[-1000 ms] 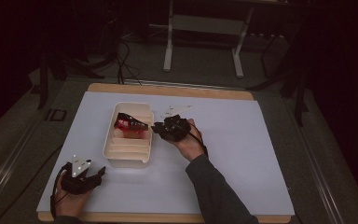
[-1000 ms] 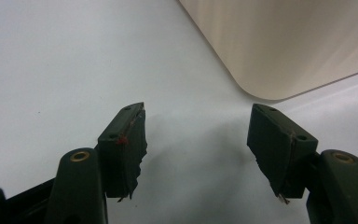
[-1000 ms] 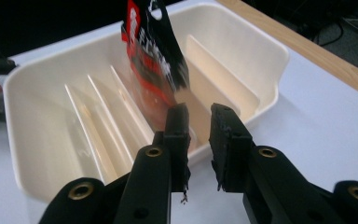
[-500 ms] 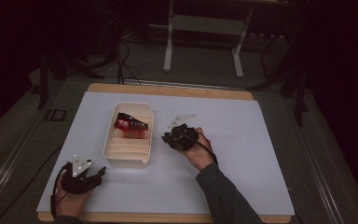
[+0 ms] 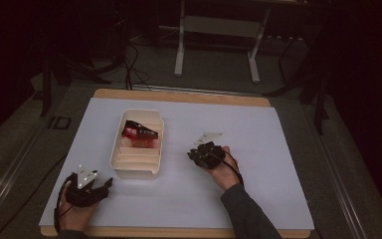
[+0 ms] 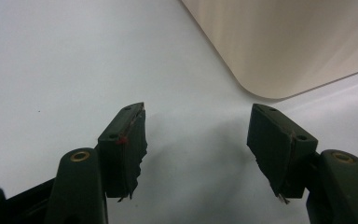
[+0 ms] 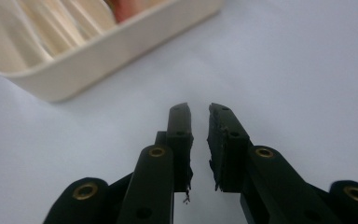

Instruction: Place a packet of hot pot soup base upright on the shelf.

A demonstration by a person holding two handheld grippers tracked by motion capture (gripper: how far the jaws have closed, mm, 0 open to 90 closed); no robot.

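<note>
Judging from the nearly closed, empty right tool [image 5: 195,153] beside the cream slotted plastic tray [image 5: 118,160] mid-desk, with a red-and-black object [image 5: 139,133] in its far end, retreat should stay level; left tool [image 5: 107,183], near front-left corner, gapes empty

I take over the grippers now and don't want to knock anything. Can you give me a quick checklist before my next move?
1. Left gripper empty, jaws wide apart: ok.
2. Right gripper empty, jaws nearly closed with a narrow gap: ok.
3. Both grippers apart from the tray, left near its front corner, right beside it on the sheet: ok.
4. Red and black item lies inside the tray's far end: ok.
5. What that item is, and whether it sits loose: cannot tell.
6. Cable of the right gripper free of the tray: ok, it runs back along the hand.
</note>
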